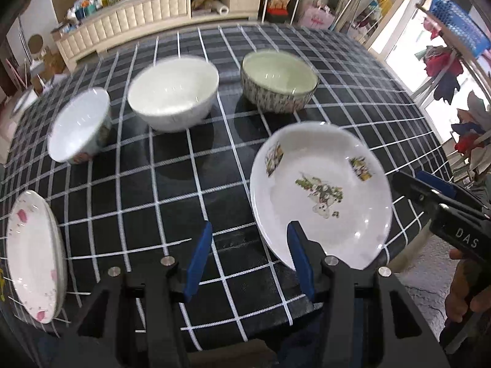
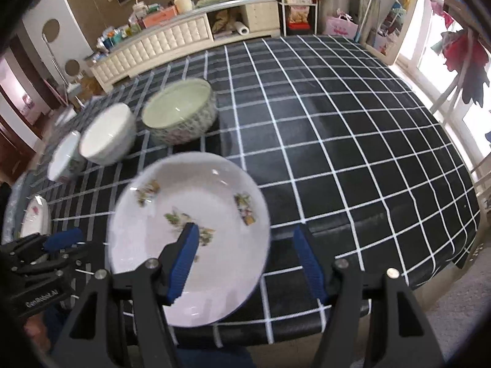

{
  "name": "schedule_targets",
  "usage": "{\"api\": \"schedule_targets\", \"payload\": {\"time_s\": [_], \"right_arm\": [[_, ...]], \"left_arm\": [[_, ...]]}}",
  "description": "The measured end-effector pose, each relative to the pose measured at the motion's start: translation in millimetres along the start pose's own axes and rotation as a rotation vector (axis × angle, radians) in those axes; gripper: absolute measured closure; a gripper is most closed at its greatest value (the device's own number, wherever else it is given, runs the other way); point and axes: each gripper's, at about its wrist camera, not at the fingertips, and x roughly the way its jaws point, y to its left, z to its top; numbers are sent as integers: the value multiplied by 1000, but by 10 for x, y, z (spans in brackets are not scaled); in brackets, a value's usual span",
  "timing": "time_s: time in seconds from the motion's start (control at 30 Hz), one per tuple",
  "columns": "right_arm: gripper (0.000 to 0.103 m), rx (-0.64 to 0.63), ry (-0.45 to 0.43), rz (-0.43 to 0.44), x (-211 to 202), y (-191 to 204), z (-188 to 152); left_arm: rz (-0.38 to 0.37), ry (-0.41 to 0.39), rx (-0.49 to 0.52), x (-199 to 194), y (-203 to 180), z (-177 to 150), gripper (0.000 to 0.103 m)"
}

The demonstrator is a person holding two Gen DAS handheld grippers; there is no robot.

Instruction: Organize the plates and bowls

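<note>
A white plate with flower prints lies on the black checked tablecloth near the front edge. My left gripper hovers open just left of it over bare cloth, its right finger overlapping the plate's near rim in view. My right gripper is open above the same plate, with the plate's right rim showing between its fingers. Behind stand a small white bowl, a larger white bowl and a green-lined patterned bowl. A pink-flowered plate lies at the front left.
The right gripper and the hand holding it show at the right of the left wrist view. The cloth's right half holds nothing. A long cream cabinet with clutter stands behind the table, and grey floor lies past the front right corner.
</note>
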Motion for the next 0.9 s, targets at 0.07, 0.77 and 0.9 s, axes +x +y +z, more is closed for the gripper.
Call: {"api": "schedule_targets", "payload": {"time_s": [0.07,0.77,0.9], "right_arm": [[34,-3,11,-3,81,-7,-3],[67,-52,49,31,437,-54,-13],[69,-55,40,27,436,-46,-29]], "left_arm": [[-1,20,-8,119,12,10,55],[-31,67,15,737,-126,117,74],[-31,61,29,747,-215,102,82]]}}
